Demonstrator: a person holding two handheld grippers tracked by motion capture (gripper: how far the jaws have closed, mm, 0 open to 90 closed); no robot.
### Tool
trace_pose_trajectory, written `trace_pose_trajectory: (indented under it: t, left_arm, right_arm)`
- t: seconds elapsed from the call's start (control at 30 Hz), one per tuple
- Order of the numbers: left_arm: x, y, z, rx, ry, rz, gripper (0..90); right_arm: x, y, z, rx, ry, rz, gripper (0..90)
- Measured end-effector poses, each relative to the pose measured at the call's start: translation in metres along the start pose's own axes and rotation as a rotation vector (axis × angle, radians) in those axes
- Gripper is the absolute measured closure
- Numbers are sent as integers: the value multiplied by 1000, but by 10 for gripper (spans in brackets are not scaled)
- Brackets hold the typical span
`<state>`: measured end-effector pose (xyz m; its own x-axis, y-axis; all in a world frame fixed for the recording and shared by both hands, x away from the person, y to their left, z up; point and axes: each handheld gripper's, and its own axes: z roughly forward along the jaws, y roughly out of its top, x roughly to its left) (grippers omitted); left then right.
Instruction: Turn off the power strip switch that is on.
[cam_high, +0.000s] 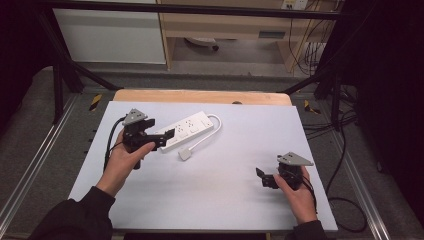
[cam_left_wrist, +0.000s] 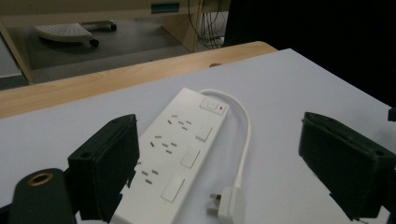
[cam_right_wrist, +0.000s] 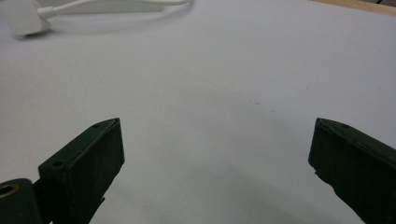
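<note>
we hold the right gripper nearest us, well apart from the power strip, jaws spread over bare bench. farther on, our left gripper sits just beside the near end of the power strip, jaws spread and gripping nothing. the strip lies flat, its plug on our side of it, its cord looping round the far end.

We see a white sheet covering a wooden table, whose bare far edge shows. Beyond it stand a white cabinet at far left, a wooden desk frame and cables at far right.
</note>
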<state>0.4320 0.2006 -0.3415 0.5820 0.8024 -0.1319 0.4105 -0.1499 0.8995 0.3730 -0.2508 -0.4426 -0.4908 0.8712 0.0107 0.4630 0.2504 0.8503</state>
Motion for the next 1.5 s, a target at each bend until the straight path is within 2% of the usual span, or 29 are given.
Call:
trace_pose_trajectory:
  t: [0.23,0.43,0.5,0.93,1.3,1.5]
  left_arm:
    - [5,21,14,-28,4,2,116]
    - [6,29,24,-28,10,14,63]
    - [5,31,27,-36,8,7,58]
    - [3,35,55,-30,16,11,57]
    - [5,36,75,-21,48,10,69]
    - [7,33,85,-8,50,-5,69]
  right_arm:
    - [3,1,1,1,7,-17,37]
    - [2,1,0,-3,8,-17,37]
    - [3,1,0,-5,10,-14,37]
    - [2,1,0,-10,16,-17,37]
    - [3,2,-1,-7,18,-28,40]
    - [3,2,-1,-8,18,-27,40]
